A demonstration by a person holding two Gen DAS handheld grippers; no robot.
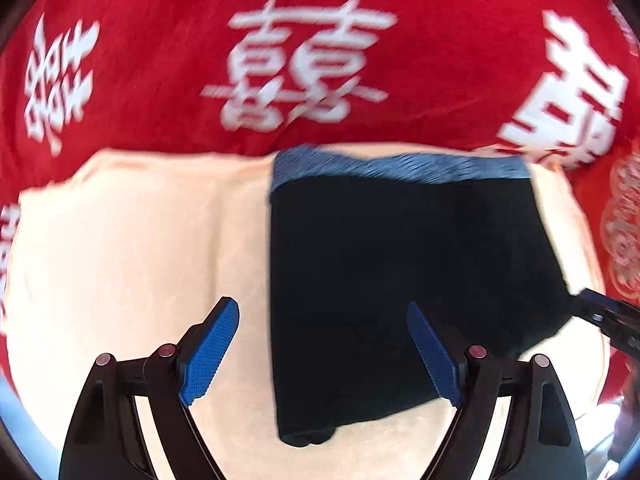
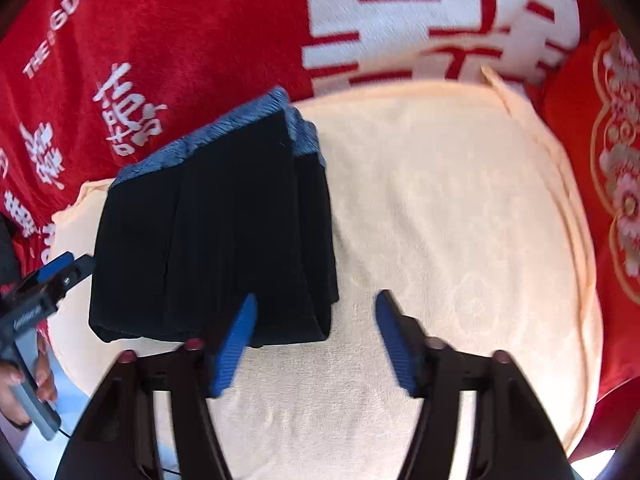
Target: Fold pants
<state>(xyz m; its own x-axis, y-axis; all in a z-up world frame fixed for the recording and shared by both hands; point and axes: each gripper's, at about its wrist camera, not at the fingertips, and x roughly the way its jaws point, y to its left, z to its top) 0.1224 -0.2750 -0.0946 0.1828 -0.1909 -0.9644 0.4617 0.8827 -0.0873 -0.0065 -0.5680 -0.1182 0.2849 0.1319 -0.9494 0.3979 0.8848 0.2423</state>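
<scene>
Here the black pants, with their blue waistband at the far edge, lie folded into a compact stack on a cream towel spread over a red blanket printed with white characters. The left gripper hangs over the stack's near left edge with its jaws spread wide and nothing between them. The right gripper hovers at the stack's near right corner, jaws partly apart and gripping nothing.

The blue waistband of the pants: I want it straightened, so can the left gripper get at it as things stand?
Probably yes: the left gripper is open over the pants, and nothing covers the waistband.
</scene>
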